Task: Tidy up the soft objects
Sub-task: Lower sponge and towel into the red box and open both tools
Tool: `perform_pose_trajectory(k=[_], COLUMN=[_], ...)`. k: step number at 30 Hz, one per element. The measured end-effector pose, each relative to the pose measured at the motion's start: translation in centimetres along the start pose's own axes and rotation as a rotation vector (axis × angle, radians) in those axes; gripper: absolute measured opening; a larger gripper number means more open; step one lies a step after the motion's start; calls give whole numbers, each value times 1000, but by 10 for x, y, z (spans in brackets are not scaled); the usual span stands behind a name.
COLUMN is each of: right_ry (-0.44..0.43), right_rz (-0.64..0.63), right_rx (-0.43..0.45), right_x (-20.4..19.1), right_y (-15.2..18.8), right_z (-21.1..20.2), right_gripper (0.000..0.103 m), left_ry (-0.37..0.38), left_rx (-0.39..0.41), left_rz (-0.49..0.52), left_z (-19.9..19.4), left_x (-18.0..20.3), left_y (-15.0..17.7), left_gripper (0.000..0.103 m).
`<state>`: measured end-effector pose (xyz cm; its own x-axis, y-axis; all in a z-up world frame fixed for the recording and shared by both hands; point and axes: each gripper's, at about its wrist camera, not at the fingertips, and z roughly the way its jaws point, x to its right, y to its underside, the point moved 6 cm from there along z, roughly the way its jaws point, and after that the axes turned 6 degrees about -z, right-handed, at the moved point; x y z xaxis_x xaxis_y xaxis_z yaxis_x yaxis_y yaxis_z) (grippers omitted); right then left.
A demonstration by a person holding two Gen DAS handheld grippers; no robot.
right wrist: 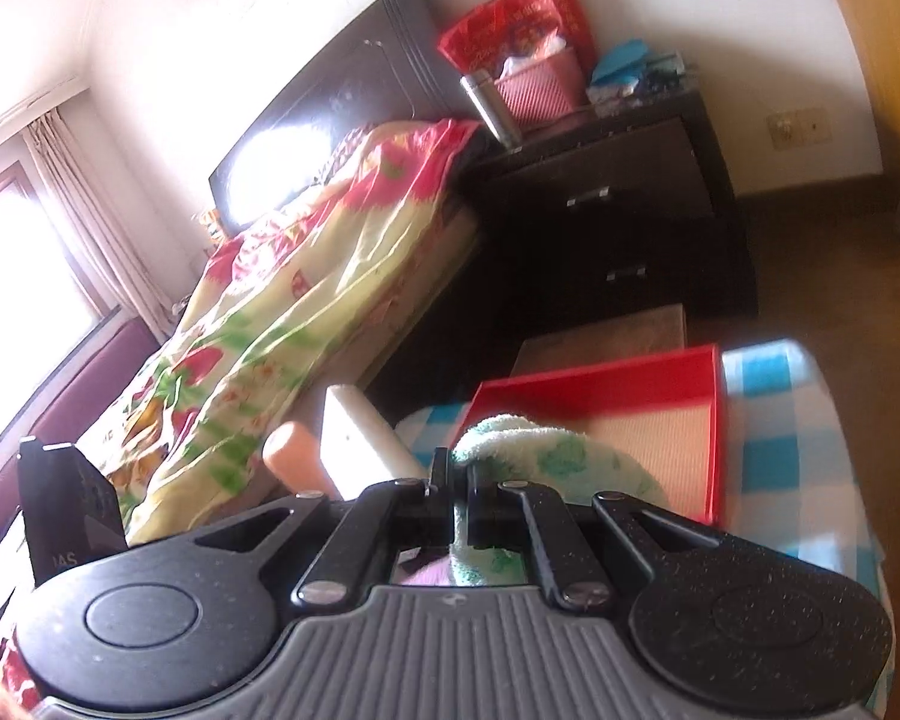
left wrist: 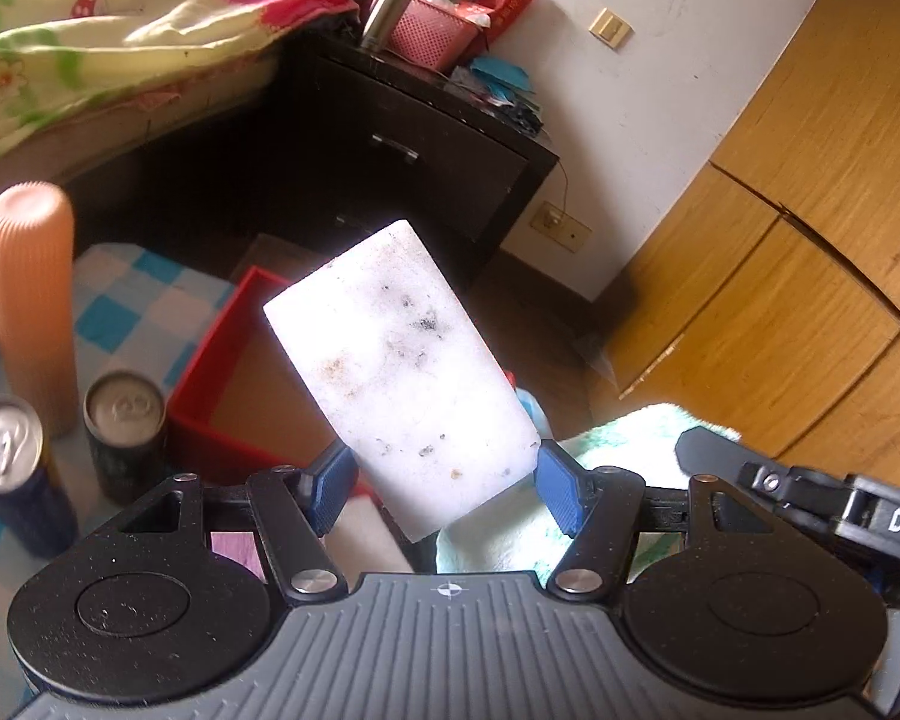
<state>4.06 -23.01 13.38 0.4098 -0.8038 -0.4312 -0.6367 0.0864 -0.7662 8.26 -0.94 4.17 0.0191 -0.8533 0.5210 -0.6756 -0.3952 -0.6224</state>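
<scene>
My left gripper (left wrist: 444,480) is shut on a white, dirt-flecked sponge block (left wrist: 402,366), its blue pads (left wrist: 330,489) pressing both sides, and holds it up over the red tray (left wrist: 210,372). A pale green towel (left wrist: 624,438) hangs to the right of it. In the right wrist view my right gripper (right wrist: 459,495) is shut on that green towel (right wrist: 546,450), which bunches up in front of the red tray (right wrist: 600,384). The sponge block (right wrist: 354,438) stands to the left of the towel there.
A checked blue-and-white cloth (left wrist: 126,300) covers the surface under the tray. Two drink cans (left wrist: 123,426) and a ribbed peach bottle (left wrist: 30,300) stand at the left. Behind are a dark nightstand (left wrist: 426,150), a bed with a flowered quilt (right wrist: 294,288) and wooden cabinet doors (left wrist: 810,240).
</scene>
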Motion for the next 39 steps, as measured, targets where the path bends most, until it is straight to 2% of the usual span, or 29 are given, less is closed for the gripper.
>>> perform_pose_trajectory(k=[15, 20, 28, 39], right_ry=[96, 91, 124, 193], right_rz=[-66, -50, -11, 26], right_rx=[62, 65, 10, -89], right_x=[16, 27, 57, 94], right_y=[-50, -58, -50, -24], right_z=[54, 74, 118, 160], right_gripper=[0, 0, 0, 0], left_ry=[-66, -116, -185, -241], left_rx=[30, 17, -34, -92], left_rz=[28, 31, 33, 56], left_z=[60, 83, 117, 142], left_x=[2, -8, -25, -35], left_y=[-37, -41, -40, -36], left_gripper=[64, 64, 64, 68])
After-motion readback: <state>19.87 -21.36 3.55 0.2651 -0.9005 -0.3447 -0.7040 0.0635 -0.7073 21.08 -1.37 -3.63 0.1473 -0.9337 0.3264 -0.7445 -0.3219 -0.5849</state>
